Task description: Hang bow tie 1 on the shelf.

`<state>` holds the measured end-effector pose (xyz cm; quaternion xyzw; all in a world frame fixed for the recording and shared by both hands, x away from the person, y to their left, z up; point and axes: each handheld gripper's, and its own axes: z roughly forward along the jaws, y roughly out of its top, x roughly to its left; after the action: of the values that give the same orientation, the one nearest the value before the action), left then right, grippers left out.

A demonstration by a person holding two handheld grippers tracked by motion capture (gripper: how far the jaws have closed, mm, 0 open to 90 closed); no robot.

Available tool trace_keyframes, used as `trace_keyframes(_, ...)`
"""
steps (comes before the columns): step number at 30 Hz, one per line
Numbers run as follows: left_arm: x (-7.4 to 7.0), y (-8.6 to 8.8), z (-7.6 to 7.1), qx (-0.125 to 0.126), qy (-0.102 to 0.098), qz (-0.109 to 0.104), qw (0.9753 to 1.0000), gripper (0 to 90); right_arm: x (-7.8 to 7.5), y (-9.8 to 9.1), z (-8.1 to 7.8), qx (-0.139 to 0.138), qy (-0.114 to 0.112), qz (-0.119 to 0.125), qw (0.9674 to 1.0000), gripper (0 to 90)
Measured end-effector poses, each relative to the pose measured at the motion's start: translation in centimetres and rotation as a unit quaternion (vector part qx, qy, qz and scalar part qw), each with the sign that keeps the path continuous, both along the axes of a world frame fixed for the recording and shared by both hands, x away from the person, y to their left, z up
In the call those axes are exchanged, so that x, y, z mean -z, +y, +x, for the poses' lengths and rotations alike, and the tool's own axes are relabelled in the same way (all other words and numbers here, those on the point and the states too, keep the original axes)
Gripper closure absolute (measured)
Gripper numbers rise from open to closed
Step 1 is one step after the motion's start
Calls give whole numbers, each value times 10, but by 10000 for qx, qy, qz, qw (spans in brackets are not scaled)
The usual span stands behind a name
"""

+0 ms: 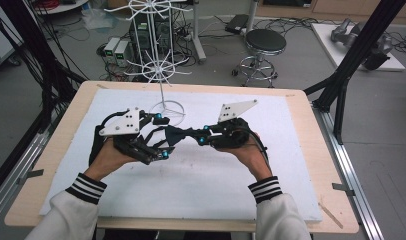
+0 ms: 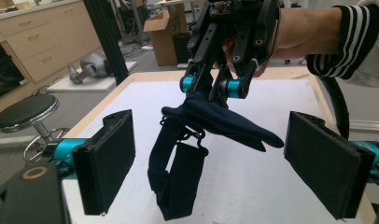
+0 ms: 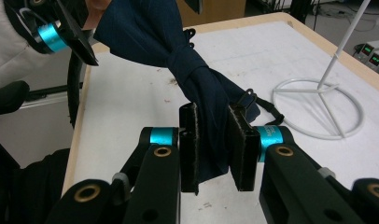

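A dark blue bow tie [image 3: 178,56] hangs in the air above the middle of the white mat [image 1: 201,185], held up between the two grippers. One wing of it is clamped between the pads of the right gripper [image 3: 215,144], whose jaws press on the cloth from both sides. The knot and the other wing stretch away from that grip, and a black strap with a small clasp [image 2: 190,137] dangles below the tie (the strap loops down in a flat band toward the mat).

The left gripper [image 2: 206,158] stands released, its two black pads [image 2: 108,158] wide apart on either side of the free wing and the strap, touching neither. In the high view the left gripper [image 1: 158,137] faces the right gripper [image 1: 203,135] with the tie [image 1: 183,134] spanning the gap between them.

Behind the tie, at the far side of the mat, stands a white wire rack [image 1: 161,60] on a round base. The mat lies on a wooden table [image 1: 311,150]. A black stool [image 1: 265,42] stands on the floor beyond.
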<state>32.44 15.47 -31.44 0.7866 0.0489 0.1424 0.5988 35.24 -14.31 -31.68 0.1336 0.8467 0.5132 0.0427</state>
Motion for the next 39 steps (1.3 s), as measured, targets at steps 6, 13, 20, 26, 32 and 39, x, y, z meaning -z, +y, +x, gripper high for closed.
trace_keyframes(6, 0, 0, 1, -7, 63, -23, 10000, 212, -1, 4, 0, -20, -18, -25, 10000, 767)
trace_keyframes(13, 0, -2, 3, -8, 86, 90, 9999, 319, -1, 6, 0, -28, -34, -45, 10000, 767)
trace_keyframes(20, 0, -1, 4, 23, 141, 60, 9999, 443, -1, 7, 0, -34, -83, -64, 9999, 764)
trace_keyframes(26, 0, 1, 4, -7, 233, -3, 9997, 530, -1, 7, 0, -41, -123, -46, 9999, 763)
trace_keyframes(32, 0, 3, 5, -116, 377, -41, 9992, 615, -1, 8, 0, -49, -177, -64, 9998, 763)
trace_keyframes(39, 0, 2, 7, -156, 462, -117, 9987, 616, -2, 8, -1, -68, -286, -92, 9995, 763)
